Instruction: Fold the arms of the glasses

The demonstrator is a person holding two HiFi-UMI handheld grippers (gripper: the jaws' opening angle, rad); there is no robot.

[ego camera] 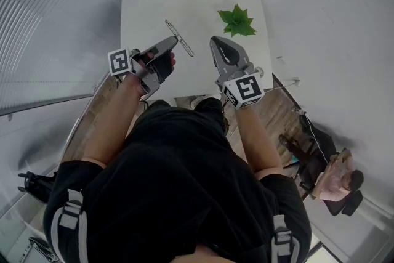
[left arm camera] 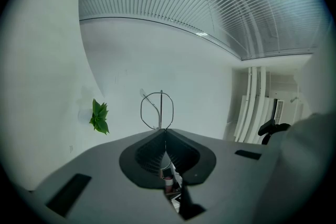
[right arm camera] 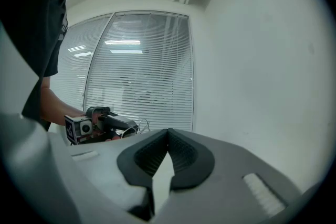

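both jaw pairs are together — my left gripper (left arm camera: 164, 130) pinches the glasses (left arm camera: 161, 107), frame standing at twelve o'clock; my right gripper (right arm camera: 168, 131), at three o'clock of it, grips nothing.

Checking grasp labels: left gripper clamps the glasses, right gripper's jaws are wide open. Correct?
Not quite. The right gripper is shut with nothing between its jaws, as the right gripper view shows. The left gripper does clamp the glasses.

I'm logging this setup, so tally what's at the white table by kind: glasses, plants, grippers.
Glasses: 1
Plants: 1
Grippers: 2, the left gripper and the right gripper
Total: 4
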